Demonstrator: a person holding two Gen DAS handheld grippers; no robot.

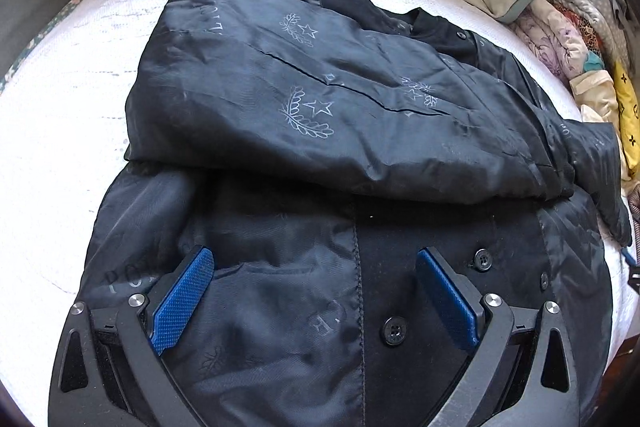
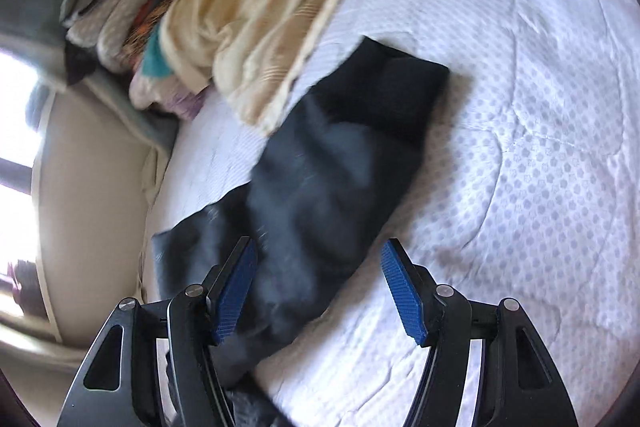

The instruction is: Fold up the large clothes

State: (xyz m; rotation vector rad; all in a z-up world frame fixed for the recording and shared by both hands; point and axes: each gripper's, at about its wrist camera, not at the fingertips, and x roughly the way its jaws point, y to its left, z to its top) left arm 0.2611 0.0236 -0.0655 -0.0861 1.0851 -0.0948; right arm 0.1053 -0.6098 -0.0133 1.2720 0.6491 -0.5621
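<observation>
Left gripper point(image 1: 314, 291) hangs over the near part of the coat point(image 1: 304, 115), jaws spread wide and pinching nothing; we see lining and a buttoned black placket between its blue pads point(image 1: 182, 301). Ahead of it the coat's upper half lies folded back, lining outward, on the white mattress point(image 1: 60, 131). Right gripper point(image 2: 318, 291) is also spread and holds nothing; its view is blurred. We find a dark sleeve point(image 2: 320, 163) running ahead from between its pads across the mattress. Beyond, to its left, we note piled clothes point(image 2: 224, 27).
</observation>
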